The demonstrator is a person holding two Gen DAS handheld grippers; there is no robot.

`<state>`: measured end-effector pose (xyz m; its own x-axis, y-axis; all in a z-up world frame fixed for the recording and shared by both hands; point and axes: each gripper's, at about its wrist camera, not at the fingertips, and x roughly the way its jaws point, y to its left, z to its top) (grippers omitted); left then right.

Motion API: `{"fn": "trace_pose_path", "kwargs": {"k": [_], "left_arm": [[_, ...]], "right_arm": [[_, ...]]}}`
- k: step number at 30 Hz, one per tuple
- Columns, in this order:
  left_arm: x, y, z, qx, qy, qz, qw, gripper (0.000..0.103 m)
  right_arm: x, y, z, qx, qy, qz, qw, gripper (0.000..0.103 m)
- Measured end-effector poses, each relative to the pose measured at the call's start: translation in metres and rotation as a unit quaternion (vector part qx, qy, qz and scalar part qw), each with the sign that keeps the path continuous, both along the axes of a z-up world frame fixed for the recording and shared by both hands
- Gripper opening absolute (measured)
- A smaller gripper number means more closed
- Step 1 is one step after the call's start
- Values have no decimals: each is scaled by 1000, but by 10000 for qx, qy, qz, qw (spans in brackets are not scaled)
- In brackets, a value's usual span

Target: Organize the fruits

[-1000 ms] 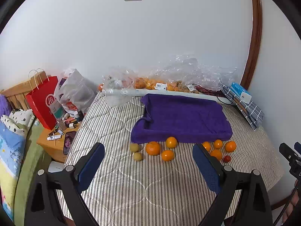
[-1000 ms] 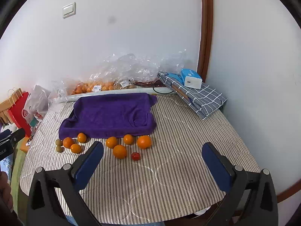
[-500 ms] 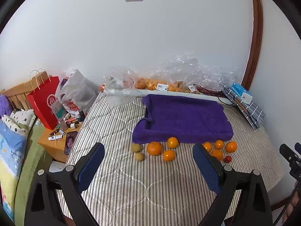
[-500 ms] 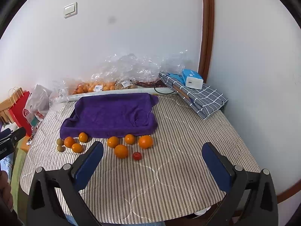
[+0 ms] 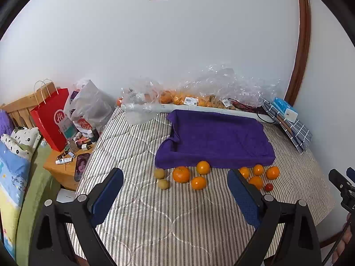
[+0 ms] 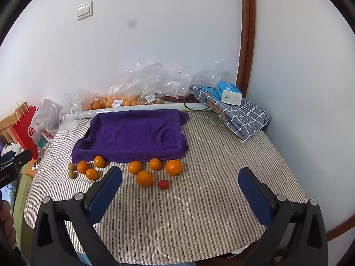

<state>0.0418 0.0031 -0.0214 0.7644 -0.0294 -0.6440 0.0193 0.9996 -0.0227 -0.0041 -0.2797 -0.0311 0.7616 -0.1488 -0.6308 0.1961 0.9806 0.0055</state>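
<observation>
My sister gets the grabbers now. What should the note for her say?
Left gripper: open, holding nothing, above the striped cover.
Right gripper: open, holding nothing.
Fruit: seven oranges, two greenish fruits and one small red fruit lie on the striped cover, in front of the purple towel-lined tray.
Done: nothing; the tray has no fruit in it.
Left: all ten loose fruits, probably into the tray.

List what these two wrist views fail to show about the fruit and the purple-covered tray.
- Tray under the purple towel: both views, cloth covers it; material and depth unknown.
- Bagged fruit by the wall: crumpled clear plastic hides its count.
- Two greenish fruits: right wrist view, too small to identify.
- One orange: left wrist view, partly behind the left gripper's finger.
</observation>
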Motion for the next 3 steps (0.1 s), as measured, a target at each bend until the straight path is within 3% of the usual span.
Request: {"fn": "trace_pose_path", "kwargs": {"k": [3], "left_arm": [[1, -1, -1, 17, -1, 4, 10000, 95]], "right_arm": [[0, 1, 0, 5, -4, 3, 10000, 103]]}}
